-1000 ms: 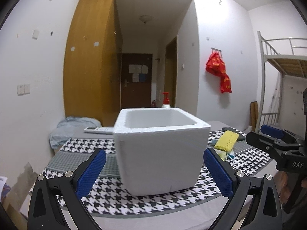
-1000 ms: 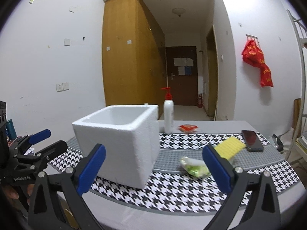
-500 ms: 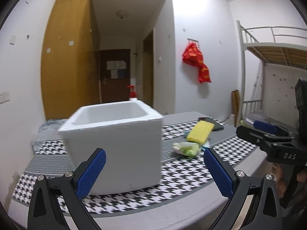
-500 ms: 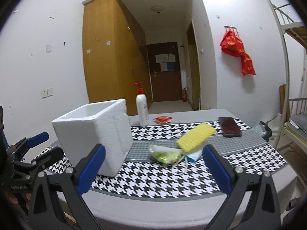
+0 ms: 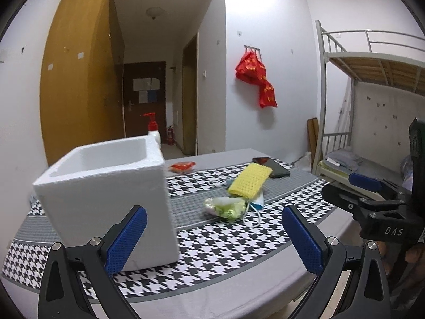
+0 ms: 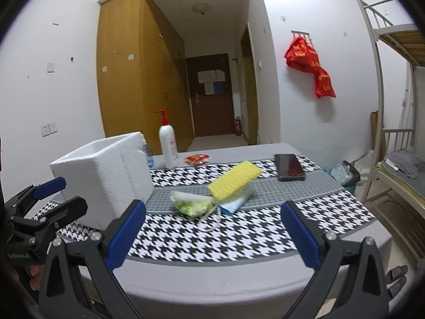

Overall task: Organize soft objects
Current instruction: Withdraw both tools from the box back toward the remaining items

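A white foam box (image 5: 106,194) (image 6: 106,175) stands open-topped on the houndstooth cloth at the left. To its right lies a small pile: a yellow sponge (image 5: 249,179) (image 6: 235,179) rests on a green-and-white soft bundle (image 5: 225,206) (image 6: 192,203) and a blue face mask (image 6: 235,203) with white loops. My left gripper (image 5: 212,236) is open at the table's near edge, in front of the box and the pile, holding nothing. My right gripper (image 6: 212,235) is open too, facing the pile from the near edge, empty.
A pump bottle with a red top (image 6: 168,143) stands behind the box. A red packet (image 6: 198,158) and a dark phone (image 6: 289,170) lie at the back of the table (image 6: 212,284). A bunk bed (image 5: 372,106) stands to the right. A hand (image 5: 415,252) holds the right gripper.
Both views have swung to the right. The foam box has slid from the centre to the left of each view, and the soft pile now sits near the middle.
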Action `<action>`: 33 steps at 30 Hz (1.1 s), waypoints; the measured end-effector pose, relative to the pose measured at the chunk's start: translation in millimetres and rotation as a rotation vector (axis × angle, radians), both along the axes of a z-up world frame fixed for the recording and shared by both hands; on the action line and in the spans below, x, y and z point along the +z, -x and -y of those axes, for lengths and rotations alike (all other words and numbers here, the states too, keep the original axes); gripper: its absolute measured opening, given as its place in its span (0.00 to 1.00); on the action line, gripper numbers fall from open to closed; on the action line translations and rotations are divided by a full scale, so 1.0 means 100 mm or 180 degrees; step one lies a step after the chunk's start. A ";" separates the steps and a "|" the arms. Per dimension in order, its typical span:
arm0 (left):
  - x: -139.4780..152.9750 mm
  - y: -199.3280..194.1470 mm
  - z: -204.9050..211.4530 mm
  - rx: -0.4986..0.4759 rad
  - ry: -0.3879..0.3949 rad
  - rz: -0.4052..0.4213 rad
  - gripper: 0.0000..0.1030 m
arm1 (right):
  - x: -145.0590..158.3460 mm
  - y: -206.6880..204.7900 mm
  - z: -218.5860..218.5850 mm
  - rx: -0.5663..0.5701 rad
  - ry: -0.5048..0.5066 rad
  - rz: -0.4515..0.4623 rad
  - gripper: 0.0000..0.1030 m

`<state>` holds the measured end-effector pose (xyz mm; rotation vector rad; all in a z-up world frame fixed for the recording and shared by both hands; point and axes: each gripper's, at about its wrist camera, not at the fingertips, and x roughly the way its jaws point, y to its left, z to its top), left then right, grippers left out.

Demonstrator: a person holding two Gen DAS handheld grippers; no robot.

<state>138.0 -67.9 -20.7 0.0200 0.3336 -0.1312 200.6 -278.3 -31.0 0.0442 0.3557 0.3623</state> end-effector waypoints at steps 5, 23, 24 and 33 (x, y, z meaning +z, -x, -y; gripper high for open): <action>-0.03 -0.09 0.21 -0.0107 -0.0151 -0.0059 0.99 | -0.07 -0.04 0.21 -0.0071 -0.0030 -0.0095 0.99; -0.23 -0.67 0.61 -0.0279 -0.0311 -0.0401 0.99 | -0.15 -0.52 0.47 -0.0165 0.0071 -0.0381 0.99; -0.24 -0.72 0.62 -0.0258 -0.0317 -0.0442 0.99 | -0.15 -0.54 0.46 -0.0165 0.0084 -0.0385 0.99; -0.31 -1.01 0.63 -0.0151 -0.0397 -0.0639 0.99 | -0.20 -0.88 0.42 -0.0081 0.0104 -0.0468 0.99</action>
